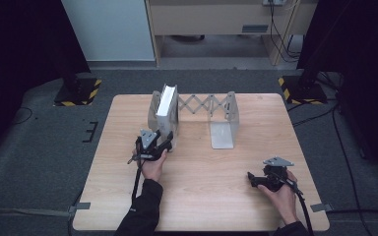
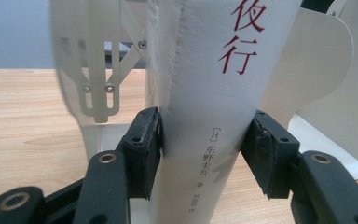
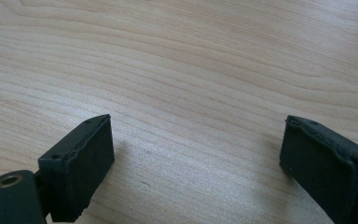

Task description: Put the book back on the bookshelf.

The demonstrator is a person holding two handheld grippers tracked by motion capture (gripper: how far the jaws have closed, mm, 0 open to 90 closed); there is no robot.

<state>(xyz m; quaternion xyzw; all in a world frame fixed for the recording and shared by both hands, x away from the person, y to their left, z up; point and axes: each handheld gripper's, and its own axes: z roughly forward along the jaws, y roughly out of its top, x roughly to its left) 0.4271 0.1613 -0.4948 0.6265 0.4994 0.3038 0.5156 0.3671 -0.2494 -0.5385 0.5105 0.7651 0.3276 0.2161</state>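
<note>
Book (image 1: 166,104) stands in rack's (image 1: 225,110) left end.

This looks like a lab or recording room set up inside an office. 1 pale wooden table (image 1: 202,196) stands alone on grey carpet (image 1: 39,162), flanked by 2 dark stands whose bases (image 1: 78,91) carry yellow-and-black hazard tape, with black curtains (image 1: 15,49) at both sides. Behind it sit a light wood desk (image 1: 211,19) with cables (image 1: 280,34) hanging down and a white cabinet (image 1: 108,29), and more cables trail over the floor.
</note>
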